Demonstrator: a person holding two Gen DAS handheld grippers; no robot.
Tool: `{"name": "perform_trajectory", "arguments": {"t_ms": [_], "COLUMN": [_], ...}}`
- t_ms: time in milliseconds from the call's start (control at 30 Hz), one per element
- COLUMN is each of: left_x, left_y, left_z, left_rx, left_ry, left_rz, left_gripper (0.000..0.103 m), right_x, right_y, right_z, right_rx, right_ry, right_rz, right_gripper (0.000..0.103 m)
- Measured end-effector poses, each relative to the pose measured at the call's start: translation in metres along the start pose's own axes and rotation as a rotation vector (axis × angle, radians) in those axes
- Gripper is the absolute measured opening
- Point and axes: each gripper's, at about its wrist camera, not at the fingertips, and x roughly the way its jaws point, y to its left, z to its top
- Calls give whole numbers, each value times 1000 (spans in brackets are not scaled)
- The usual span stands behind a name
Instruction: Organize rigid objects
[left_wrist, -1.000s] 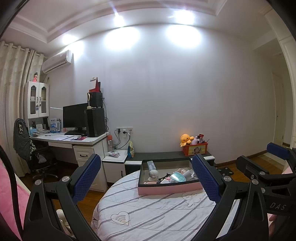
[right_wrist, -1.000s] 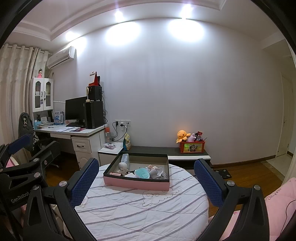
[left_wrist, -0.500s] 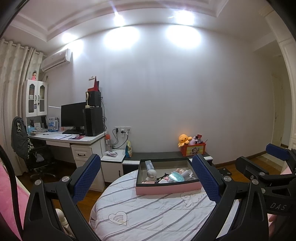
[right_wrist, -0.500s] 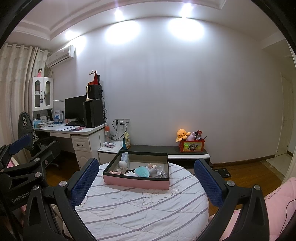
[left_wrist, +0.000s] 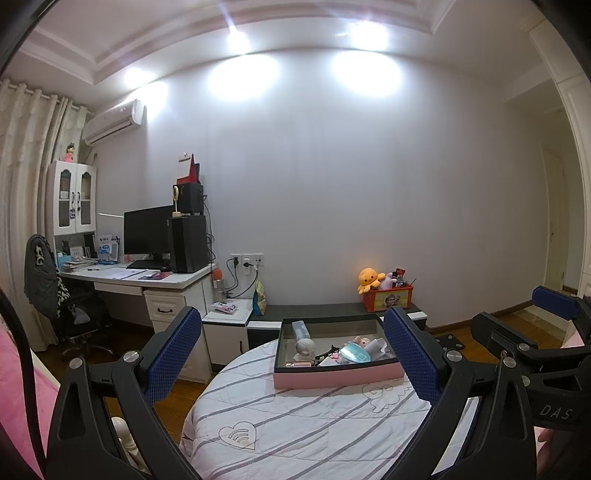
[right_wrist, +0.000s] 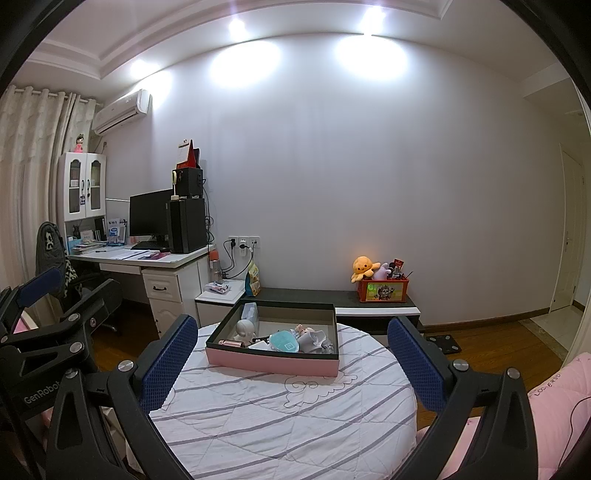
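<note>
Both jaws wide apart, empty, well short of pink box (right_wrist: 271, 363)

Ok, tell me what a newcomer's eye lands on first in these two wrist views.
First the pink tray with its dark rim, crowded with small items, sitting on the round striped-quilted table straight ahead. Next the blue-padded jaws of the right gripper and the left gripper, both spread wide and empty, framing that tray. Further back, an orange octopus plush glows beside a red storage box on the low bench against the wall.
</note>
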Motion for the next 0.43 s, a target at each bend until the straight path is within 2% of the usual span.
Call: {"name": "perform_trajectory", "arguments": {"t_ms": [433], "left_x": [0], "left_y": [1], "left_z": [0], "left_rx": [-1], "left_ry": [-5], "left_rz": [0], "left_gripper": [100], "right_x": [0], "right_y": [0], "right_z": [0], "right_rx": [1], "right_ry": [-1], "right_rz": [2], "right_gripper": [103]}}
